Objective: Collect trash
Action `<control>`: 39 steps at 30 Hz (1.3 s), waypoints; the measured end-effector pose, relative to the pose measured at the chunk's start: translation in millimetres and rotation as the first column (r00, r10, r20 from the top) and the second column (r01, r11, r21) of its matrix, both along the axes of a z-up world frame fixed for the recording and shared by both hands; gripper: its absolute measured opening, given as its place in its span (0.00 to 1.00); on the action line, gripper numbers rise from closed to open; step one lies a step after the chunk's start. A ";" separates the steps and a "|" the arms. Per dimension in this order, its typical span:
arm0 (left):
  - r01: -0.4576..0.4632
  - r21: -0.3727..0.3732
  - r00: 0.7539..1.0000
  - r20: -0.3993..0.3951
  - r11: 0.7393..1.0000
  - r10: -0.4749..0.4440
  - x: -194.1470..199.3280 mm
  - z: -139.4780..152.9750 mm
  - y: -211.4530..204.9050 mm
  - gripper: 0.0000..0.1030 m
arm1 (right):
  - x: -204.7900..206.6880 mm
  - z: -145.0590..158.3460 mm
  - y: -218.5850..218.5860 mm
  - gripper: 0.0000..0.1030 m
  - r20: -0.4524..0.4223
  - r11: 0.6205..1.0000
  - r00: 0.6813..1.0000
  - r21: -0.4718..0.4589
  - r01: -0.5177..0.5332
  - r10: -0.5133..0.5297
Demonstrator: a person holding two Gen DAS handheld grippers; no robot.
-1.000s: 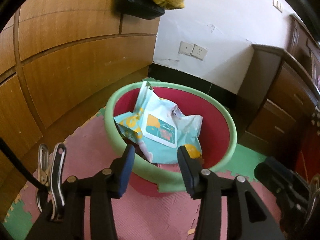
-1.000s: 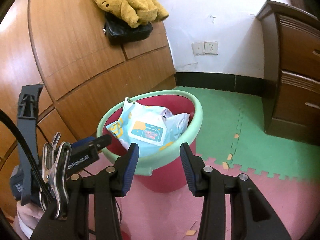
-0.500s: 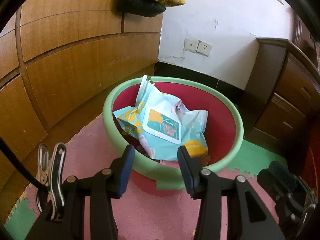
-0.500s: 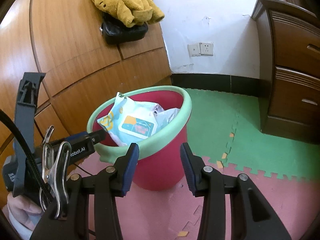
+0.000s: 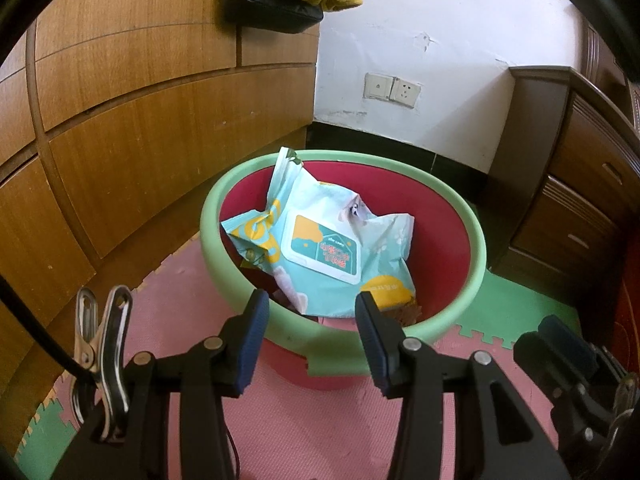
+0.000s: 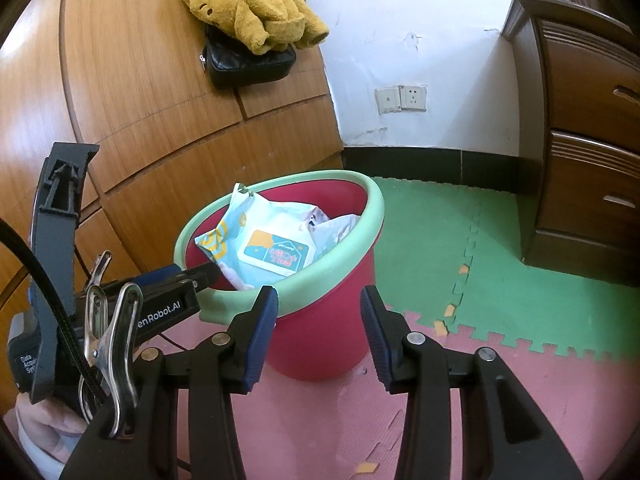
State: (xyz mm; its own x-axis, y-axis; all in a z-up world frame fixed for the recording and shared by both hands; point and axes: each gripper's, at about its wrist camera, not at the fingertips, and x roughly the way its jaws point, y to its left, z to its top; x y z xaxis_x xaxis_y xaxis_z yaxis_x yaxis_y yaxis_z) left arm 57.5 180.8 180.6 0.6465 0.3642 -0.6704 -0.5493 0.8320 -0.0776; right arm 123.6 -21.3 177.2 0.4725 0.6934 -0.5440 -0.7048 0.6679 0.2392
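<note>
a: in the middle of the left wrist view, red bin with green rim (image 5: 478, 240), standing on the pink foam mat (image 5: 168, 320). inside, on top, a crumpled light-blue wipes pack (image 5: 320, 248), leaning toward the left wall of the bin, one corner poking above the rim.

b: and in the lower middle, left gripper (image 5: 308, 304), about half open, holding nothing, tips just before the near rim. right gripper (image 6: 316, 304) the same in its own view: half open, empty, apart from the bin, beside its near wall.

a: probably trash already dropped, or a check before the next piece. if pushing the pack down, better to come over the rim from above, not to press on the near wall; looks light, could tip.

b: agreed. also good to keep both grippers apart; left one already close on the left side of the right wrist view.

a: hidden things?

b: under the pack, only dark and brown bits, not possible to name. bottom of the bin not visible. small orange scraps (image 6: 450, 310) on the green mat (image 6: 520, 272) at right, maybe trash, too small to tell. at the top of the frame, black bag (image 6: 248, 64) and yellow cloth (image 6: 248, 4), partly cut off. at lower left corner, only part of a hand (image 6: 44, 428).
</note>
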 end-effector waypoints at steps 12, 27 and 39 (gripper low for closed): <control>0.000 0.002 1.000 -0.001 1.000 0.000 -0.1 -0.4 -0.1 0.46 | -1.1 -1.2 0.0 0.43 -0.003 1.000 1.000 -0.001 0.000 0.000; -0.001 0.003 1.000 -0.001 1.000 0.001 -0.2 -0.5 -0.4 0.46 | -2.5 -1.8 0.2 0.43 -0.004 1.000 1.000 -0.003 0.000 0.000; -0.001 0.004 1.000 -0.002 1.000 0.001 0.3 -0.3 -0.3 0.46 | -2.2 -2.3 0.2 0.43 -0.003 1.000 1.000 -0.003 -0.001 0.001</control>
